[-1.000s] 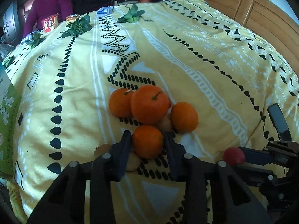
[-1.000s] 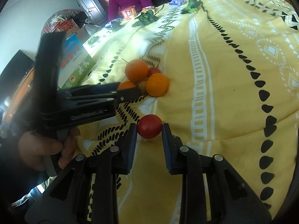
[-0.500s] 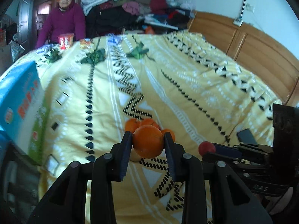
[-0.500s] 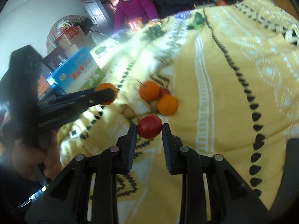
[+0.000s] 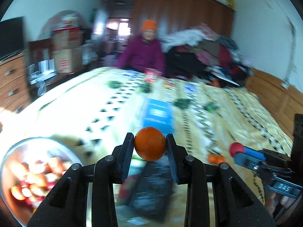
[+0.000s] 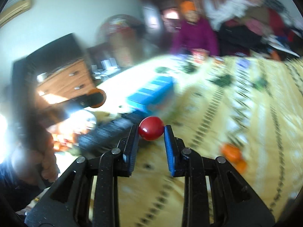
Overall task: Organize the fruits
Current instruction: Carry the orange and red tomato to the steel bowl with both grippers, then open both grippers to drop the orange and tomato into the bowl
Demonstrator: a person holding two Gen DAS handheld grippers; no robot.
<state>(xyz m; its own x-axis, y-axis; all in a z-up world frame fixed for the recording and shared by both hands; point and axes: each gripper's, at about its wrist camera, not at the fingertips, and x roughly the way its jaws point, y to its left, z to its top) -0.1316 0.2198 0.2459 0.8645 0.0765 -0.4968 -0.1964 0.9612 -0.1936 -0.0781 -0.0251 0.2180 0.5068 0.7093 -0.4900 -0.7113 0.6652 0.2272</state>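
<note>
My left gripper (image 5: 150, 144) is shut on an orange (image 5: 150, 143) and holds it up above the yellow patterned bedspread (image 5: 236, 117). My right gripper (image 6: 151, 131) is shut on a small red fruit (image 6: 151, 130), also raised; it shows at the right of the left wrist view (image 5: 236, 149). A glass bowl (image 5: 11, 157) holding several reddish and orange fruits lies at the lower left of the left wrist view. The remaining oranges (image 6: 232, 152) lie on the bedspread to the right. Both views are blurred.
A blue box (image 5: 158, 113) and a dark box (image 5: 151, 187) lie on the bed ahead. A person in a purple jacket (image 5: 144, 54) sits at the far end. A wooden dresser (image 6: 66, 81) stands left; a wooden headboard (image 5: 274, 94) stands right.
Both grippers have lifted their fruits off the bed and swung left, away from the orange pile. The bowl and boxes have come into view.
</note>
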